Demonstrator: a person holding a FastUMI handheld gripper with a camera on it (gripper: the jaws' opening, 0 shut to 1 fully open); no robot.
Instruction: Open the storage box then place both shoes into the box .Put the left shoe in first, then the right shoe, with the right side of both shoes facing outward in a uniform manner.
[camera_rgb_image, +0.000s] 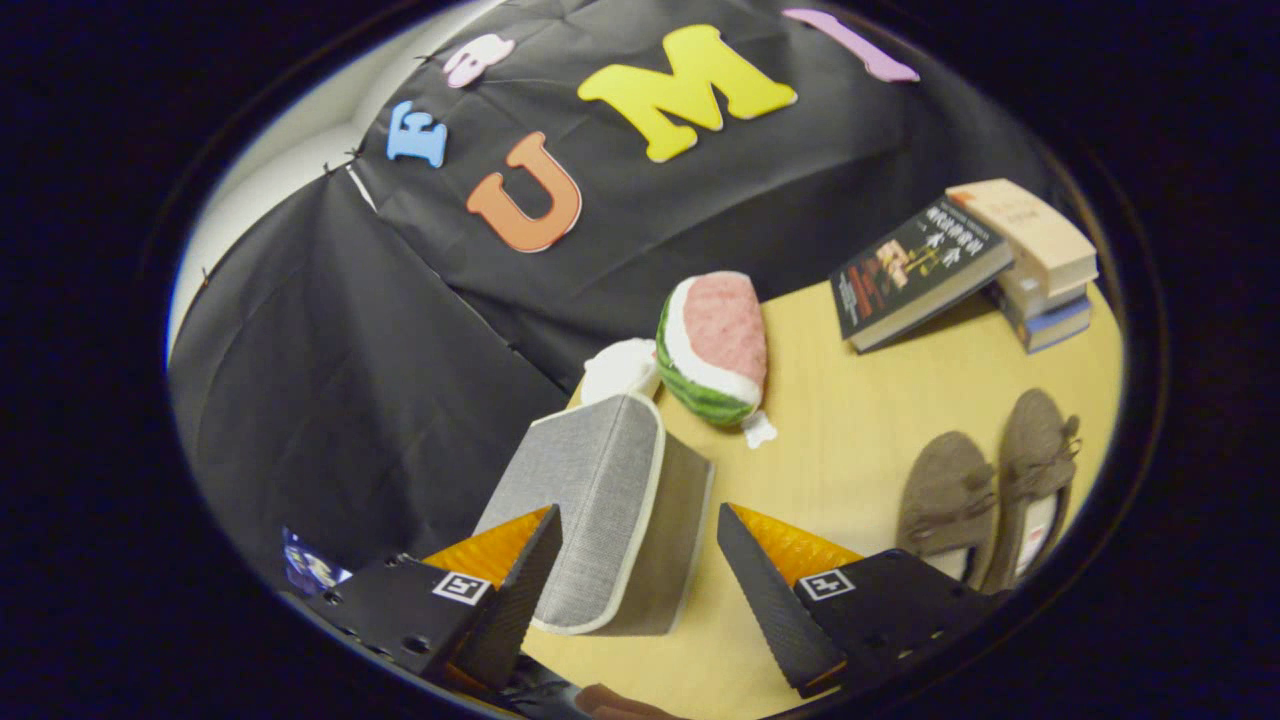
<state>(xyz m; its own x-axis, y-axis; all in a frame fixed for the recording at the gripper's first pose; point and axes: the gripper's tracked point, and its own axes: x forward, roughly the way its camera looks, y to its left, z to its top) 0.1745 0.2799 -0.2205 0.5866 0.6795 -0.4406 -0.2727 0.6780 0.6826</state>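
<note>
A grey fabric storage box (590, 500) with cream trim stands on the wooden table (860, 400), its lid down. It sits between and just ahead of my fingers, closer to the left finger (520, 580). My gripper (638, 512) is open, its fingers wide apart and neither pressing on the box. Two brown flat shoes lie side by side beyond the right finger (770, 590): one shoe (945, 500) nearer the box, the other shoe (1035, 470) farther out. Their heel ends are hidden behind the gripper body.
A watermelon-slice plush (712, 345) lies just beyond the box, with a small white soft thing (620, 368) beside it. A dark book (915, 270) leans on a stack of books (1040, 260) at the far table corner. Black cloth walls close the booth behind.
</note>
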